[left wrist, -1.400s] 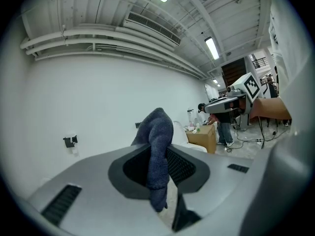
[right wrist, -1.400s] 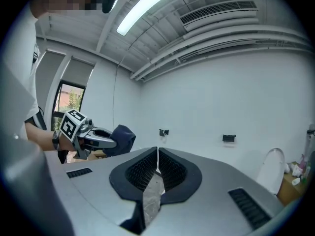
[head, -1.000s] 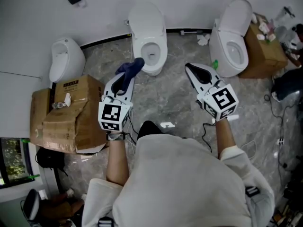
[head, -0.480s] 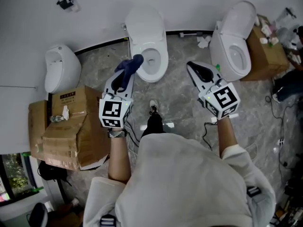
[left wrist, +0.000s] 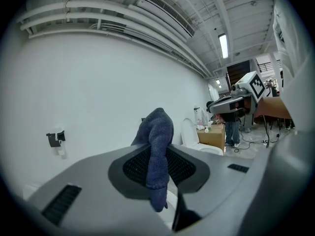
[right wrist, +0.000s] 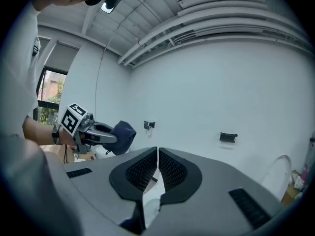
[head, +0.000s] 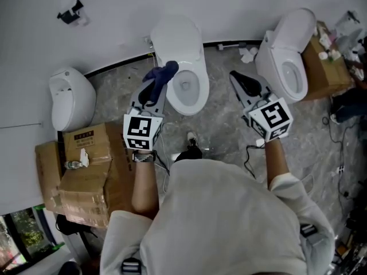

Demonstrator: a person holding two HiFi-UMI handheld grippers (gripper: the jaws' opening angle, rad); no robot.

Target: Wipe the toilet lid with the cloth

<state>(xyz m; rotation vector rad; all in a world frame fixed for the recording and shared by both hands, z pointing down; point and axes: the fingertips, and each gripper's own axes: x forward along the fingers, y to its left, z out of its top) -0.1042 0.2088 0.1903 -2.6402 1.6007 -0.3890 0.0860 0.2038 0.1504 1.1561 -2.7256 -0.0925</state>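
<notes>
Left rim of the middle toilet (head: 192,62) behind the cloth (head: 159,77); clutter (head: 328,43) atop the far-right cardboard box (head: 322,76) tiny, indistinct.

Grey marble floor (head: 221,122). Toilet (head: 186,79) stands just ahead of the left gripper (head: 153,90). Second toilet (head: 287,67) ahead and right of the right gripper (head: 235,76). Urinal (head: 71,99) and boxes (head: 86,165) left of the left gripper. Paper (head: 248,54) beyond the right gripper, by the wall. Cable (head: 250,153) behind the right gripper.
</notes>
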